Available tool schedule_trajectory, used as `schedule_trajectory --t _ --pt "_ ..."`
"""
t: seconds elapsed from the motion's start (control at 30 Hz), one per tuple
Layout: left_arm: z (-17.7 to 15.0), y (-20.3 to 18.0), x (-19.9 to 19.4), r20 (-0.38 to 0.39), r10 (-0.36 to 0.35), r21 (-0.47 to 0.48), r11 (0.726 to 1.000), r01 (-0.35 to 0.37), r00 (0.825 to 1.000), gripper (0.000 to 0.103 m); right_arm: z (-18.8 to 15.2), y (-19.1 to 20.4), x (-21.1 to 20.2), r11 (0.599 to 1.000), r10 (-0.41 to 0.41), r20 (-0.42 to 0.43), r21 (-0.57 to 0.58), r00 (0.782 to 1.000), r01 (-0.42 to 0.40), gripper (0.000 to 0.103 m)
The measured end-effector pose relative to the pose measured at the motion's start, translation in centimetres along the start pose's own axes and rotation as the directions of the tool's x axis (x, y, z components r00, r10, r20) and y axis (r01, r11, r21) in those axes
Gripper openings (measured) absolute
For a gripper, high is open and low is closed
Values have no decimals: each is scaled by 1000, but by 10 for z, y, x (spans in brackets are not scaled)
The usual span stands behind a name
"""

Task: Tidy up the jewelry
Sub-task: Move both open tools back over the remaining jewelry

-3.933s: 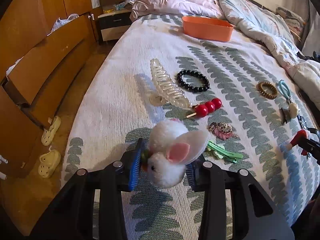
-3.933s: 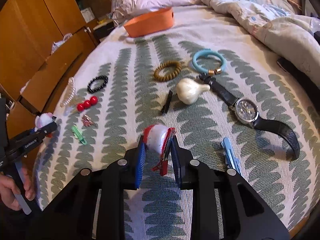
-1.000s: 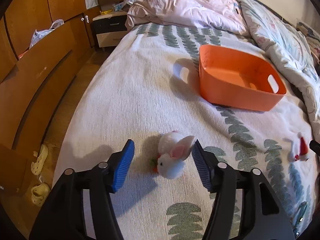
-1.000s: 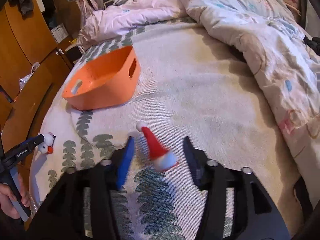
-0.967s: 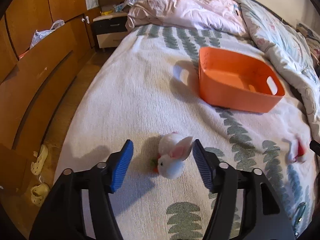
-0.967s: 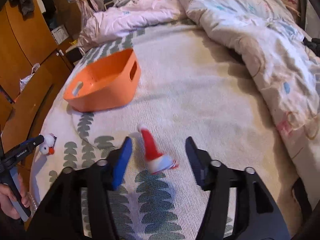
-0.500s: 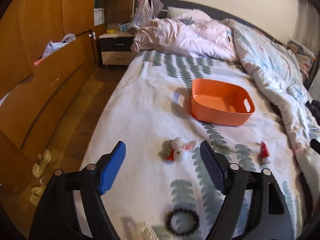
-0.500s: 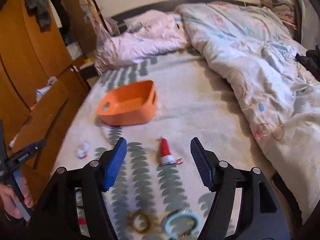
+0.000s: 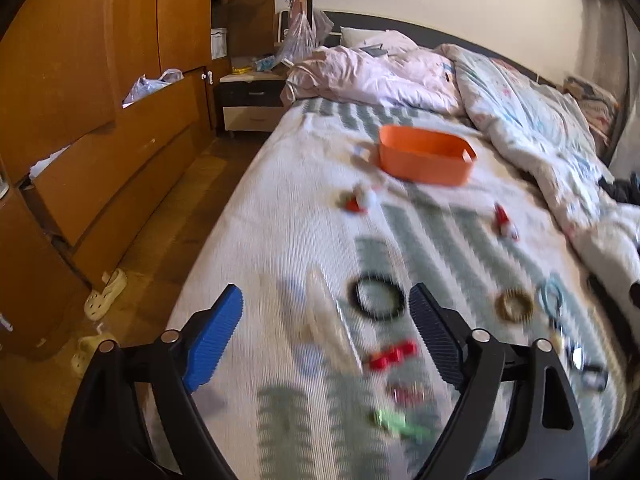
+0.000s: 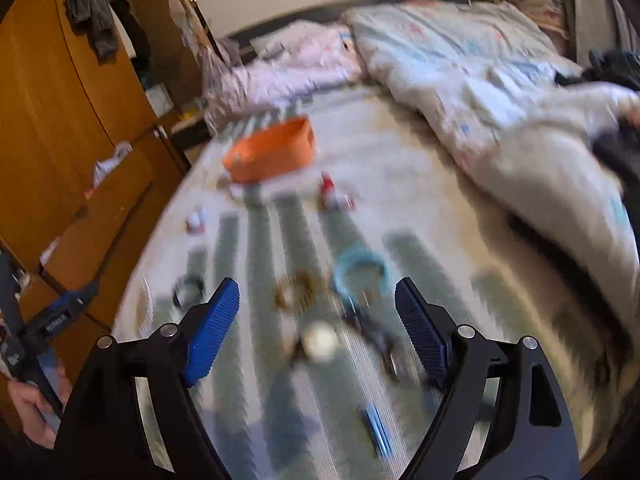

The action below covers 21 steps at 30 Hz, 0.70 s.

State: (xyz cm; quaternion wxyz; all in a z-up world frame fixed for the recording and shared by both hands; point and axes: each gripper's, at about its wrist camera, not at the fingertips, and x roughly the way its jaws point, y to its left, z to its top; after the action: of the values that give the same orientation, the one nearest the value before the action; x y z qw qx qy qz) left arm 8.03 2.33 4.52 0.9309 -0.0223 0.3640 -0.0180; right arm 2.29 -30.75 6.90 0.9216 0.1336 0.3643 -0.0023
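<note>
With both my left tool (image 9: 326,334) and right tool (image 10: 316,326) empty and opening, I needed to settle squarely over the black beaded bracelet (image 9: 376,297) before clamping.

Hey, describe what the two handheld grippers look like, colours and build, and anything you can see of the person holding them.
Both the left gripper and right gripper have glossy black plastic frames with silver bolt heads at the joints. Each carries two ribbed blue pads. The right wrist view shows the left gripper's black body with a small white-lettered label, and a bare hand on its handle; no sleeve shows.
</note>
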Motion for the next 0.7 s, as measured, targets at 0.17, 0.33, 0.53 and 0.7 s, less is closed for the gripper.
schedule_trajectory --t 0.17,0.33,0.53,0.7 --pt "-52 -10 -10 -21 5 6 1000 -5 1000 87 -61 -20 -10 997 -76 -60 -6 995 76 82" --pt "-76 -21 9 -114 -29 15 999 31 993 87 -92 -33 -13 992 -130 -95 -7 987 130 82" --pt "-88 -30 8 -77 15 57 998 -11 997 87 -99 -23 4 993 -111 -136 -43 985 106 82" --pt "-94 -31 16 -96 18 61 998 -12 995 87 -102 -19 21 990 -134 -178 -65 975 124 77"
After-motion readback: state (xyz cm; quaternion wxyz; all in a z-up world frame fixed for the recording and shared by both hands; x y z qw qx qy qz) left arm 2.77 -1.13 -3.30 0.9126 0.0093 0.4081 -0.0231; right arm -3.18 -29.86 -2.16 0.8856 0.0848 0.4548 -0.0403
